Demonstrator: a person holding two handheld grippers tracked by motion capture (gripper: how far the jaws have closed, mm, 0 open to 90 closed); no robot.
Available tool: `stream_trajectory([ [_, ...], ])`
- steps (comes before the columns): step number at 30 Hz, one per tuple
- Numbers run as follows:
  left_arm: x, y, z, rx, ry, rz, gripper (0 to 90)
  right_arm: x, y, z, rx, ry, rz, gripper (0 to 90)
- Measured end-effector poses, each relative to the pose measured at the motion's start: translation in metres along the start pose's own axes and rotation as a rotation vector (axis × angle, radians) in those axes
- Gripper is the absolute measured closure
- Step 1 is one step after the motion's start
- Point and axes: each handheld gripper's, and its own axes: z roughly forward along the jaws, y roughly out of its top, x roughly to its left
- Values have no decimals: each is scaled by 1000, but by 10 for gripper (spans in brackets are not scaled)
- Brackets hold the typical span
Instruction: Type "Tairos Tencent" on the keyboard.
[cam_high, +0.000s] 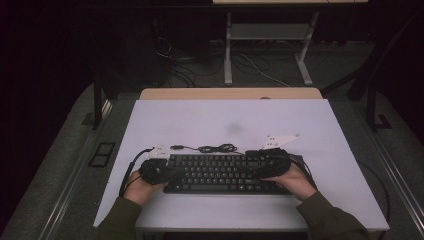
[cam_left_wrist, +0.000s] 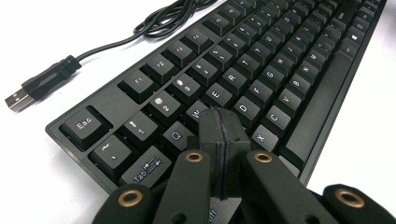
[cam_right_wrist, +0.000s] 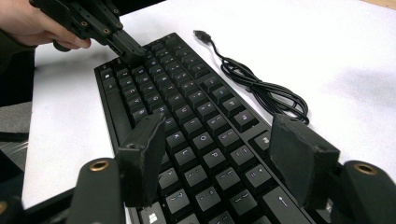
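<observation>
The left gripper (cam_left_wrist: 224, 122), jaws squeezed together on nothing, is poking the keyboard (cam_left_wrist: 261, 79) near the S key. It should be pushing straight down, gently. The right gripper (cam_right_wrist: 229, 154) is hanging open above the other end.

Readable stuff is all on the keyboard (cam_left_wrist: 261, 70) keycaps, mostly in the left gripper view: "Esc" on the corner key (cam_left_wrist: 85, 124), "Tab" with arrows on the Tab key (cam_left_wrist: 144, 169), then single letters Q, W, E, R on one row, D, F, G on the next, and X, C, V, B below that. Number row shows 1, 2, 3 with tiny symbols above them. In the right gripper view the legends are too dim to make out properly, maybe an O and a P.
</observation>
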Motion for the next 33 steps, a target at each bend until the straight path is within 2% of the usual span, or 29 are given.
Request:
stream_trajectory([
  [16,1,-1,2,18,-8,3,893,0,0,0,-1,-2,0,356],
  [23,-3,5,-3,-19,-7,5,893,-1,0,0,-1,-1,1,356],
  [26,-4,6,-3,-20,-7,11,892,-1,0,1,1,0,-1,356],
  [30,-3,7,-4,-36,-8,2,890,-1,0,1,3,0,-1,355],
  [32,-4,8,-4,-43,-1,5,824,-1,0,1,4,-1,-1,355],
  [33,-5,9,-4,-47,2,5,824,-1,0,1,4,-1,-1,355],
])
